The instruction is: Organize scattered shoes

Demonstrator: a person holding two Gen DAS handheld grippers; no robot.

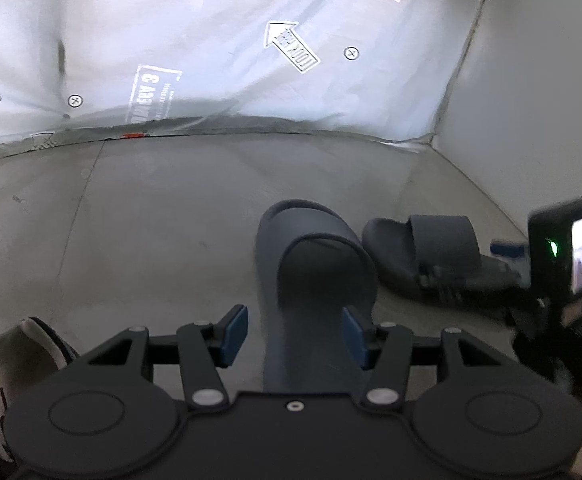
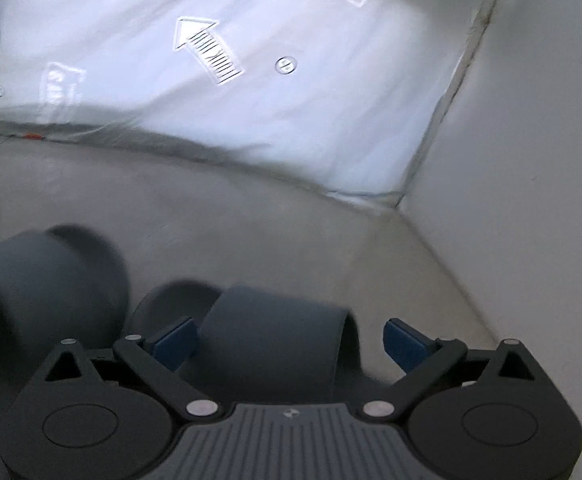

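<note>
Left tongs [image 1: 295, 334] half apart astride one grey slipper [image 1: 315, 264], grip unclear; right tongs [image 2: 289, 346] wide apart over second slipper [image 2: 275, 336]. I count two slippers, one white sneaker [image 1: 19, 352] left.

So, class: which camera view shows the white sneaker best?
The left wrist view: the white sneaker sits at its lower left edge, partly hidden behind the left gripper. The right wrist view does not show it.
</note>
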